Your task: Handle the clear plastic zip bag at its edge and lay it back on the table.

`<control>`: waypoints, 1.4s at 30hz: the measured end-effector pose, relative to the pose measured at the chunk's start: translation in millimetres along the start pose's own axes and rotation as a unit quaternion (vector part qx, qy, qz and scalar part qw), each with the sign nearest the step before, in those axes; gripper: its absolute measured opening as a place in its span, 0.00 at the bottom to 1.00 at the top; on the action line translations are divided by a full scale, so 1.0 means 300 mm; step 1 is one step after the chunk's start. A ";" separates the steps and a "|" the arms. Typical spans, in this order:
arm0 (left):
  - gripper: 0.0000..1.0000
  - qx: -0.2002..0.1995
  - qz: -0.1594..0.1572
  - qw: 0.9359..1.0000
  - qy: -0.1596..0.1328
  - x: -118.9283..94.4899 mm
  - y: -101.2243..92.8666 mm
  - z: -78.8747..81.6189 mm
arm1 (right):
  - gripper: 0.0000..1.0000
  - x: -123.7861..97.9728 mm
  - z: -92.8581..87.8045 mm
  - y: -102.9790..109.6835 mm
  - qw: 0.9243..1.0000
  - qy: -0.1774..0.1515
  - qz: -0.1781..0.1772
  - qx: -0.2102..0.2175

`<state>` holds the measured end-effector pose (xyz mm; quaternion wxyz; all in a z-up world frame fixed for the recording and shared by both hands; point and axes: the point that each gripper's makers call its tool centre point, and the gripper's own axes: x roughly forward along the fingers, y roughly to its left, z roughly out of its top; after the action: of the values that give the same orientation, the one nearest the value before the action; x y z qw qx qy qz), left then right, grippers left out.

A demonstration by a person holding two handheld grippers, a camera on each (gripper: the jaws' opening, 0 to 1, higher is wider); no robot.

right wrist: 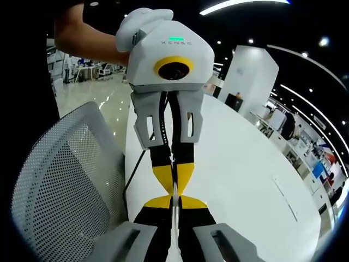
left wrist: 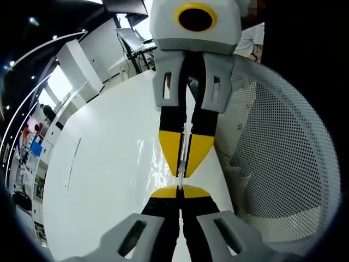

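Two hand-held grippers are facing each other tip to tip above a white table (left wrist: 98,180), which serves here as the landmark.

Left gripper view: the left gripper (left wrist: 180,191) is rising from the bottom edge with its yellow-tipped jaws pressed together, clenching the thin edge of the clear plastic zip bag (left wrist: 184,147). The bag is appearing edge-on as a pale, nearly transparent sliver stretched between the two grippers, above the table's near edge. The right gripper (left wrist: 182,173) is descending from the top, its jaws likewise closing on the same sliver. A mesh chair back (left wrist: 283,164) is standing just beside the table.

Right gripper view: the right gripper (right wrist: 175,203) is holding its jaws clamped on the bag edge (right wrist: 175,185), which is showing as a narrow light strip. The left gripper (right wrist: 174,188) is meeting it from above, gripped by a person's hand (right wrist: 82,41). The mesh chair back (right wrist: 65,180) is lying off the table's edge (right wrist: 245,180); a dark cable (right wrist: 133,172) is running along that edge.
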<state>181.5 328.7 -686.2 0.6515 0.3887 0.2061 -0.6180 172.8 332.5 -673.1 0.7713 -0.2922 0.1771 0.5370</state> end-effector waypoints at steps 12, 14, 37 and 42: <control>0.00 0.002 -0.001 1.000 -0.001 0.003 0.006 0.004 | 0.00 -0.006 -0.008 -0.009 1.000 0.002 -0.006 0.006; 0.00 0.002 -0.002 1.000 -0.001 0.003 0.007 0.004 | 0.00 -0.006 -0.010 -0.009 1.000 0.002 -0.007 0.006; 0.00 -0.005 0.003 1.000 0.000 -0.002 0.007 -0.003 | 0.00 -0.009 -0.012 -0.009 1.000 0.002 -0.003 0.001; 0.00 -0.004 0.003 1.000 0.001 -0.005 0.009 -0.004 | 0.00 -0.008 -0.010 -0.012 1.000 0.001 -0.004 0.002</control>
<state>184.1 330.4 -685.2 0.6549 0.3870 0.2079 -0.6149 175.4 327.7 -673.1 0.7737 -0.2917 0.1780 0.5334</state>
